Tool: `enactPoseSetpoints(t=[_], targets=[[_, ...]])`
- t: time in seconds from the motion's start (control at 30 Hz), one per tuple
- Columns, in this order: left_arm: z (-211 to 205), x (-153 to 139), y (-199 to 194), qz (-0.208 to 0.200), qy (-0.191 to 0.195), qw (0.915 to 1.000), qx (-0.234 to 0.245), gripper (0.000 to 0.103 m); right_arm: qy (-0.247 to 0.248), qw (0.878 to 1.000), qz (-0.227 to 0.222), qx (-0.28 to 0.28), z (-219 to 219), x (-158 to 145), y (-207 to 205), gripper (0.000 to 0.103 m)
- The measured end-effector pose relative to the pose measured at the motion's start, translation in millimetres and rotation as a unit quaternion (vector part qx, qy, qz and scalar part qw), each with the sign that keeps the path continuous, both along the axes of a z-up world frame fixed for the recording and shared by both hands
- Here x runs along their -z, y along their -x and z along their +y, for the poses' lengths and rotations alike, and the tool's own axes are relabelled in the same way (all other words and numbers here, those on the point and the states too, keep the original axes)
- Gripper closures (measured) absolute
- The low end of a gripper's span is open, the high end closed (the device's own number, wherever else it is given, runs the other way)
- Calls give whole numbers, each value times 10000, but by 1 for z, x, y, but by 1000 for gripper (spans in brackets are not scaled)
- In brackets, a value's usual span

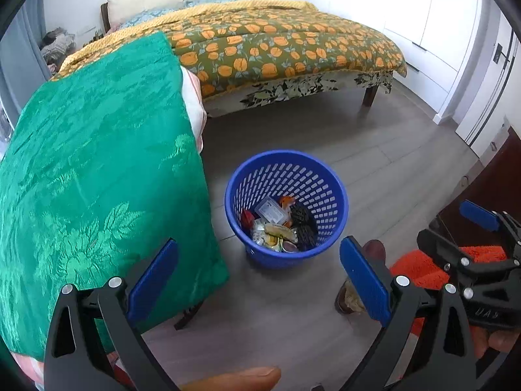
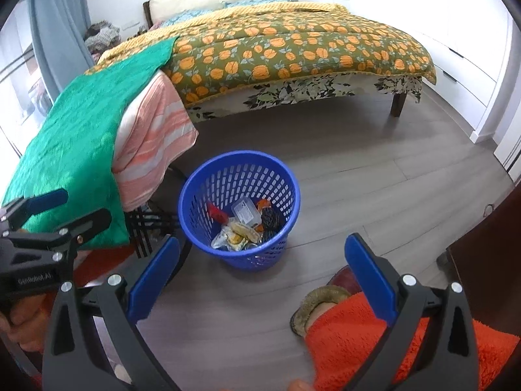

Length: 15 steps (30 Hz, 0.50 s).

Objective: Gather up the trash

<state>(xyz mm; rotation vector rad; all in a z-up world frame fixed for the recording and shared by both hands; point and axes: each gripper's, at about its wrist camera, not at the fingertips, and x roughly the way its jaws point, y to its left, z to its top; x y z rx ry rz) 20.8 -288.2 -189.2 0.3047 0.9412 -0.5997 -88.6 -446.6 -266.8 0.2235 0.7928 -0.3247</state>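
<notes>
L jaws: spread wide on the left gripper (image 1: 259,288), nothing held btw the blue pads; only bare floor (image 1: 293,325) is seen through the gap.
R jaws: also spread wide on the right gripper (image 2: 262,280), nothing held; floor and the near wall of the basket are framed btw the pads.
Basket: blue basket (image 2: 198,208) is stood upright on the floor, ahead of and below both pairs of jaws, mouth up, so its axis is vertical and any drop must be made from above.
Bearing from L: basket is seen slightly right of the gap's centre line in the left wrist view.
Bearing from R: basket is seen slightly left of the gap's centre line in the right wrist view; so it lies roughly btw the two grippers.
Nearer arm: can't be told w/ confidence; basket appears about equally far from both.
Trash: wrappers and a clear plastic box (image 2: 246,211) are piled in the basket bottom, below the rim.
Loose trash: none is made out on the floor or on the green cloth (image 1: 97,163) in either view.
Counter: a draped counter under the green cloth is stood just beside the basket on the L side; its top shows bare.
Person: an orange sleeve (image 2: 358,335) and a slippered foot are seen near the R gripper.
Progress (judged): collection looks largely done; no further pick target is visible.
</notes>
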Motion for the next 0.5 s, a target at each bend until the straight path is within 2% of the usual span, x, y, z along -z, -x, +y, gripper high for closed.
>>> enactPoseSetpoints(t=[0.5], targets=[[-2, 7, 0, 165, -94, 9998, -60, 5, 53, 9999, 113, -99, 6, 4, 0, 5]])
